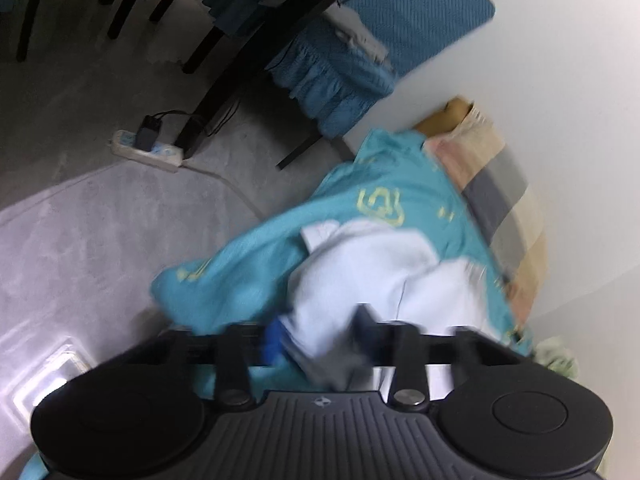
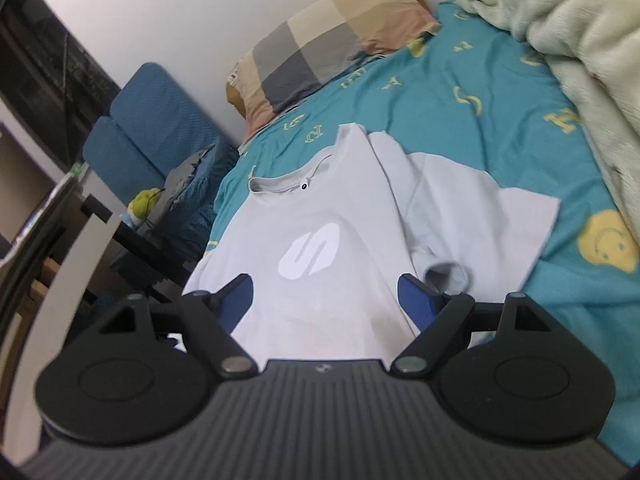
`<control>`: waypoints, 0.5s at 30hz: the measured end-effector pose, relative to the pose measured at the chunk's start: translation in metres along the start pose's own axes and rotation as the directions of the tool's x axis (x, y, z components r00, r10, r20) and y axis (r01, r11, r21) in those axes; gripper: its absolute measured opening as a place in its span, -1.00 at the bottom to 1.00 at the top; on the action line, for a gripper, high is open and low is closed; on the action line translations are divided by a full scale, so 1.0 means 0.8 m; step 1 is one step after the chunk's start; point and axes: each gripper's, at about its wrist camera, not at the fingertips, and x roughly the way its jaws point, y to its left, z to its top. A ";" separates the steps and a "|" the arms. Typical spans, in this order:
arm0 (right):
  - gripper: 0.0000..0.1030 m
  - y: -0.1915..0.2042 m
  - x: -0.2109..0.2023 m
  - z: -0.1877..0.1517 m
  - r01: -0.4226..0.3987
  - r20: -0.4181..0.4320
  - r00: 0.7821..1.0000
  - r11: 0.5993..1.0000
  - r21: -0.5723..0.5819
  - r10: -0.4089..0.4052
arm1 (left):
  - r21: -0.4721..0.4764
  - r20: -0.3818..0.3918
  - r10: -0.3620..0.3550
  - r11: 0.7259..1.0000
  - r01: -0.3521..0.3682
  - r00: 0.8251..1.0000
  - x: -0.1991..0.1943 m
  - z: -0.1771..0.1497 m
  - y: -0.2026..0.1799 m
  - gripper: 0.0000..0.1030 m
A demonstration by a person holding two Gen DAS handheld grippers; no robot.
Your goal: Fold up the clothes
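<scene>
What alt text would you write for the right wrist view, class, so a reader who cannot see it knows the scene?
A pale grey T-shirt with a white logo lies flat on a teal bedsheet, one sleeve spread out to the right. The right gripper hovers open at its lower part. A checked pillow and a fluffy blanket sit further up the bed.

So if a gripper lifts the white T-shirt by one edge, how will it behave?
The T-shirt is thin cloth with soft creases at its sleeve, so it will probably droop and fold over itself. It looks light. On the bedsheet it would likely drag and bunch rather than slide stiffly.
</scene>
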 end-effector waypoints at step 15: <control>0.58 -0.024 0.037 0.015 0.111 0.043 0.993 0.993 0.046 -0.113 | 0.433 0.090 0.203 0.874 -0.222 0.975 0.018 0.088 -0.111 -0.85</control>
